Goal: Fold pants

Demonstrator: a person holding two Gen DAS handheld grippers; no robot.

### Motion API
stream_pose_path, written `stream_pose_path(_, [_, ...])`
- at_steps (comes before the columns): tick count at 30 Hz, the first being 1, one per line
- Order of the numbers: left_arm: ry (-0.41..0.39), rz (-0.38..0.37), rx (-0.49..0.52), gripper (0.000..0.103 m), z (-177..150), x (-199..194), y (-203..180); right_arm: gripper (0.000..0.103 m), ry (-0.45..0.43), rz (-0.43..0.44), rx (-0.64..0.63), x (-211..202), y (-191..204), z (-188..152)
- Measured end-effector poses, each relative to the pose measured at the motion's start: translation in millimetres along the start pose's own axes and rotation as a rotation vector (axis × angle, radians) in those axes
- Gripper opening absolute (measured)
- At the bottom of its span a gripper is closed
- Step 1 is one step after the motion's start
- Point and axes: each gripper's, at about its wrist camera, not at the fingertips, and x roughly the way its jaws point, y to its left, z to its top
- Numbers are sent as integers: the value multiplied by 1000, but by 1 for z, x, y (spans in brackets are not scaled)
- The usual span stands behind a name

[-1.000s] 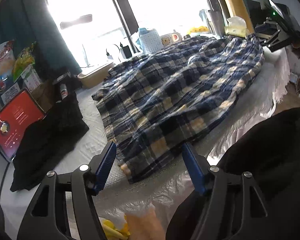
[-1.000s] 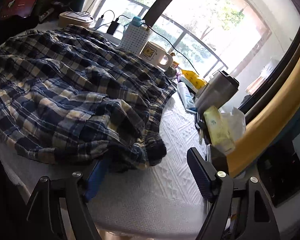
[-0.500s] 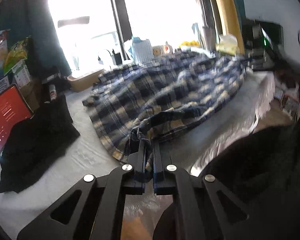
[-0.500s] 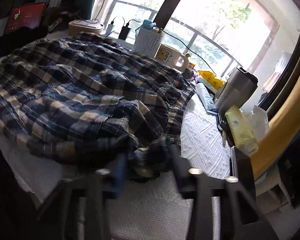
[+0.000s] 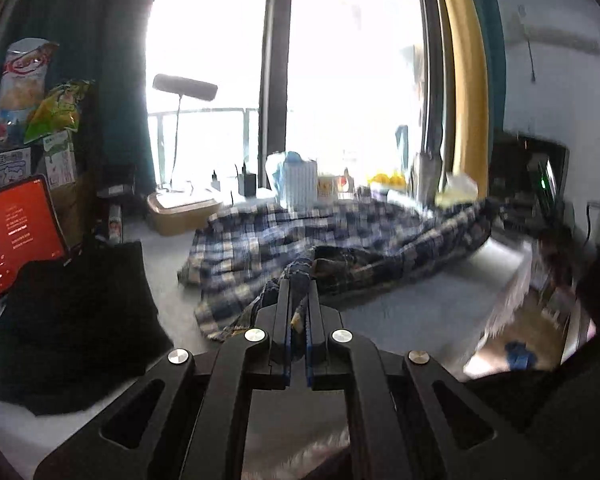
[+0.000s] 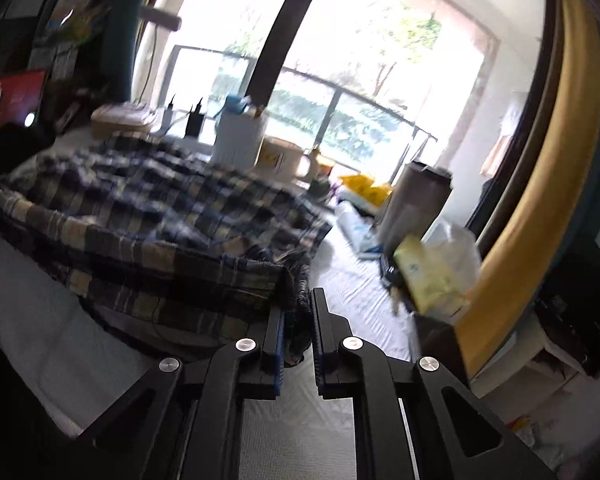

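Tablet (image 5: 16,236) left of pants (image 5: 340,236)

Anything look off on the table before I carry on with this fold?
Nothing spilled or damaged. The plaid pants are bunched unevenly, but both the left gripper and the right gripper are clamped on their near edge. Motion blur hides finer detail.

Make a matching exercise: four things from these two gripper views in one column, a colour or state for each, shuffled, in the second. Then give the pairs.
Things
1. left gripper
2. plaid pants
3. tablet
4. black cloth

States
A. red screen lit, propped upright
B. shut on a bunch of plaid fabric
C. dark heap lying below the tablet
D. spread over the white surface, near edge lifted at two points

Pairs: 1-B, 2-D, 3-A, 4-C
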Motion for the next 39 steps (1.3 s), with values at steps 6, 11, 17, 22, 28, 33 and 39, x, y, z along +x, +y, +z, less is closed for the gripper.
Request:
stream_pose_path(6, [-68,8,5,3,21,13,9,11,-33,8,-6,-1,-2,22])
stream_pose_path(11, [-93,-13,62,2,44,36,15,11,-80,-11,13,2,-10,46])
stream_pose_path(17, [-100,-8,137,2,72,70,21,10,-132,-21,58,24,-28,75])
stream_pose_path(22, [-99,31,148,2,91,102,34,10,-136,0,108,52,-41,90])
stream_pose_path(28, [-94,48,114,2,114,139,60,10,-119,2,133,86,-53,111])
stream_pose_path(33, [-81,56,93,2,130,179,80,10,-79,8,131,125,-56,130])
stream_pose_path(39, [-16,67,57,2,126,239,101,10,-20,-11,93,182,-46,142])
